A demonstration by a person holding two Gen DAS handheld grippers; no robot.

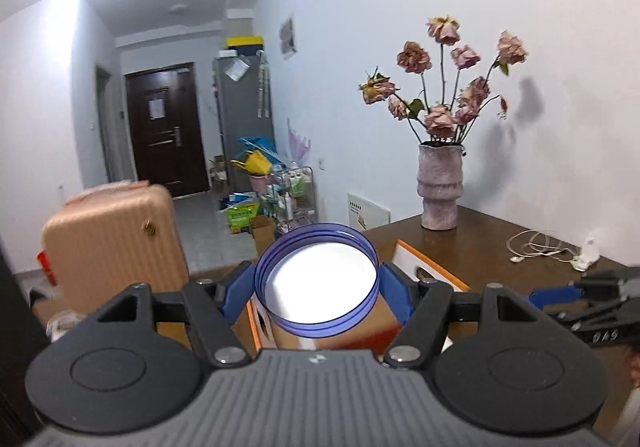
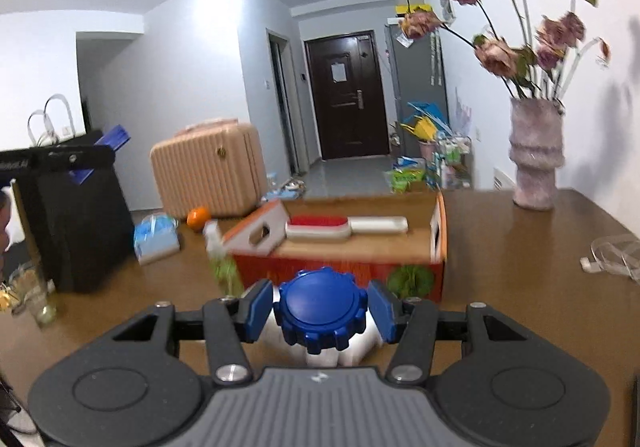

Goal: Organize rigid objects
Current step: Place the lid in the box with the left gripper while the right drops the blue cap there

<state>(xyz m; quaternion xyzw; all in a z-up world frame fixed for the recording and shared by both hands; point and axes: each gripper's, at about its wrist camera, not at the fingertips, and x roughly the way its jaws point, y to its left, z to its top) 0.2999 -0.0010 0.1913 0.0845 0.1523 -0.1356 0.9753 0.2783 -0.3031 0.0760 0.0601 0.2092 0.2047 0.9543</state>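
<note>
My left gripper (image 1: 318,289) is shut on a round blue-rimmed jar (image 1: 316,279) with a bright white inside, held above an orange and white cardboard box (image 1: 424,267). My right gripper (image 2: 320,309) is shut on a white bottle with a ribbed blue cap (image 2: 322,317), just in front of the same box (image 2: 340,259). A brush with red bristles and a white handle (image 2: 344,227) lies inside the box. The left gripper (image 2: 98,157) also shows at the left edge of the right wrist view, and the right gripper (image 1: 560,295) at the right edge of the left wrist view.
A pink vase of dried roses (image 2: 536,155) stands at the back right of the brown table (image 2: 520,247), with a white cable (image 1: 540,247) near it. A clear spray bottle (image 2: 220,259) stands left of the box. A peach suitcase (image 2: 208,167), an orange (image 2: 199,217) and a black bin (image 2: 76,223) lie beyond.
</note>
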